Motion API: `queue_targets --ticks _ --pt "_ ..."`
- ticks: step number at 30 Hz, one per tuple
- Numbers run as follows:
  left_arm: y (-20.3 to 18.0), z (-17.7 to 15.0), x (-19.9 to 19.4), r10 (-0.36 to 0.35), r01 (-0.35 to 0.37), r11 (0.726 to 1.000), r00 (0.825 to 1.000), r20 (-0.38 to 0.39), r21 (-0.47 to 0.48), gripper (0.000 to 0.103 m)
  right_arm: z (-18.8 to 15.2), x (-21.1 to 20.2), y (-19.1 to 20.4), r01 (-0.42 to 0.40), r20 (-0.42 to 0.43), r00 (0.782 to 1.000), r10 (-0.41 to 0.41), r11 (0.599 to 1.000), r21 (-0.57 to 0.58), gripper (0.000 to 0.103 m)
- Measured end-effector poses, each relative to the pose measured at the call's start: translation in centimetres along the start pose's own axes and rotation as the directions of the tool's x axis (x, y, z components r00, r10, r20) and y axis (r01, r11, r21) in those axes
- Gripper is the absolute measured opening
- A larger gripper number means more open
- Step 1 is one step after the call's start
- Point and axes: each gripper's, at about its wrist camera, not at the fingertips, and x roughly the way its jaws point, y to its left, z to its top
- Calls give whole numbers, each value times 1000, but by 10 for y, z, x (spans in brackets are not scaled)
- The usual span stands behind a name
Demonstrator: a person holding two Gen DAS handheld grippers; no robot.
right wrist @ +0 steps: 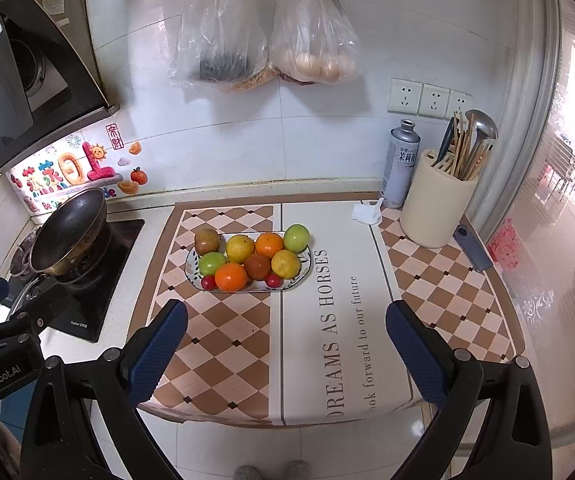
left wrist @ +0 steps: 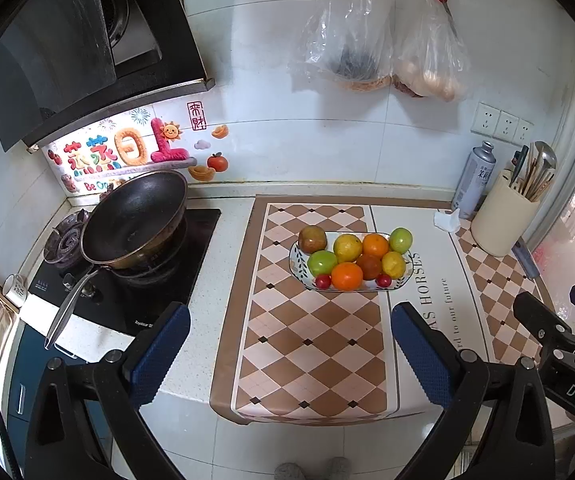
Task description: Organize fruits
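A patterned oval plate [left wrist: 401, 278] [right wrist: 301, 270] sits on the checkered counter mat and holds several fruits: oranges [left wrist: 346, 276] [right wrist: 230, 277], yellow citrus [left wrist: 347, 247] [right wrist: 240, 249], green fruits [left wrist: 322, 263] [right wrist: 296, 237], a brownish fruit [left wrist: 312, 239] [right wrist: 206, 241] and two small red ones [left wrist: 323, 281] [right wrist: 208, 282]. My left gripper [left wrist: 289, 354] is open and empty, held back above the counter's front edge. My right gripper [right wrist: 285, 352] is open and empty, also short of the plate.
A black wok [left wrist: 133, 220] [right wrist: 69, 232] sits on the stove at left. A spray can [right wrist: 400, 164], a utensil holder [right wrist: 435, 204], a crumpled tissue [right wrist: 367, 213] and a knife [right wrist: 472, 249] stand at back right. Plastic bags [right wrist: 223, 32] hang on the wall.
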Motion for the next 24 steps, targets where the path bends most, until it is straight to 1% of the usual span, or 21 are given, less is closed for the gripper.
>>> queue_targets --ticks 24 --pt "1 0 -2 -3 3 1000 1000 2 -1 103 -3 -2 2 5 10 1000 -5 1000 3 102"
